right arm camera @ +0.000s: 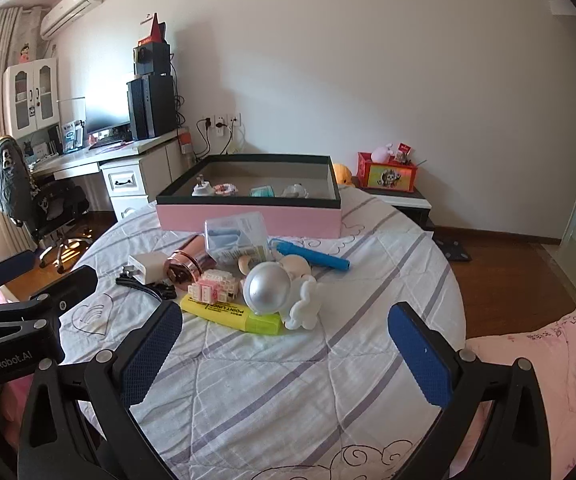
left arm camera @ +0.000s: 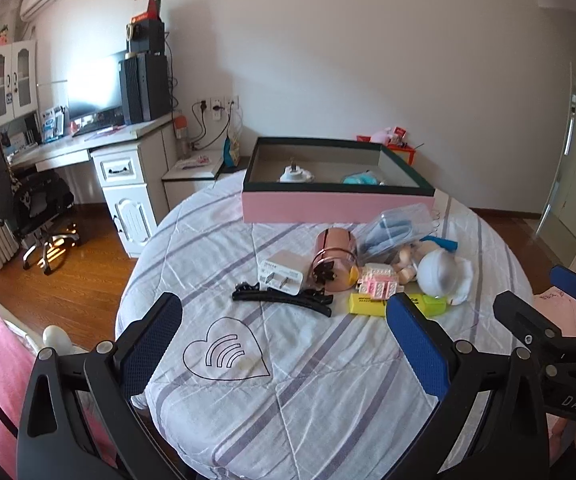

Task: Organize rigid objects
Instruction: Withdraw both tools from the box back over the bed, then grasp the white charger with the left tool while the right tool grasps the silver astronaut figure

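both claws agape, pink box beyond

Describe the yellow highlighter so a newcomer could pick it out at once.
Start at the pink box with the dark rim on the striped bedspread; a pile of small items lies in front of it. The yellow highlighter lies flat at the pile's near edge, beside the silver-domed white toy. Nothing else there is bright yellow.
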Motion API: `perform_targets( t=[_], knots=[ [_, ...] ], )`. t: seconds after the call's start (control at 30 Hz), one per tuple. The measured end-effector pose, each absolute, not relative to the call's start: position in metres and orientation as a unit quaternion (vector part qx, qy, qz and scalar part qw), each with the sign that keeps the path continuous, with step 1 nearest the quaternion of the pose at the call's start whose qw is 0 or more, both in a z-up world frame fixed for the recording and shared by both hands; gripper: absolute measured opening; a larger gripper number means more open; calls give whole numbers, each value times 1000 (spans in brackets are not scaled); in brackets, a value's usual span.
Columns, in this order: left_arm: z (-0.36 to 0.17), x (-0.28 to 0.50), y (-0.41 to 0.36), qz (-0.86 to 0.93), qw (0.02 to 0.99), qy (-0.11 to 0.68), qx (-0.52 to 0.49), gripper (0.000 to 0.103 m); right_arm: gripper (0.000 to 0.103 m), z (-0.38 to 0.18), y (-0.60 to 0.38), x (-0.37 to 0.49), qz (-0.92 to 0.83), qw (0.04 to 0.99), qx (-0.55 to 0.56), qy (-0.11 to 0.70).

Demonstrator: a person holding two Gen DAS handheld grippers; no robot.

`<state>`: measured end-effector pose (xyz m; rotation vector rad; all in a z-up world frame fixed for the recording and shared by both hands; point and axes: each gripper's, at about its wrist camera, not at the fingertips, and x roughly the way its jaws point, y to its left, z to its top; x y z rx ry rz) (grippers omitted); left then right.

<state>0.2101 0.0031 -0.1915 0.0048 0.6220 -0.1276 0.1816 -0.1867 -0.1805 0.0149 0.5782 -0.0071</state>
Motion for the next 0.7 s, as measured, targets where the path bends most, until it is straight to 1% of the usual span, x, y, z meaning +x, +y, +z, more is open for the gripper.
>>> perform_targets(
  t=[0.17,0.37,0.7],
  knots=[
    [-218,238,4,-57,938,343,-4,103,103,-202,-196,201,-7,950,17,311],
    [-232,274,10,-38,931,363,0,103,103,-219,-205,224,-8,943,30,331],
    [-248,323,1,-63,918,389,44,103,103,-232,-205,256,6,940,37,340]
  ],
)
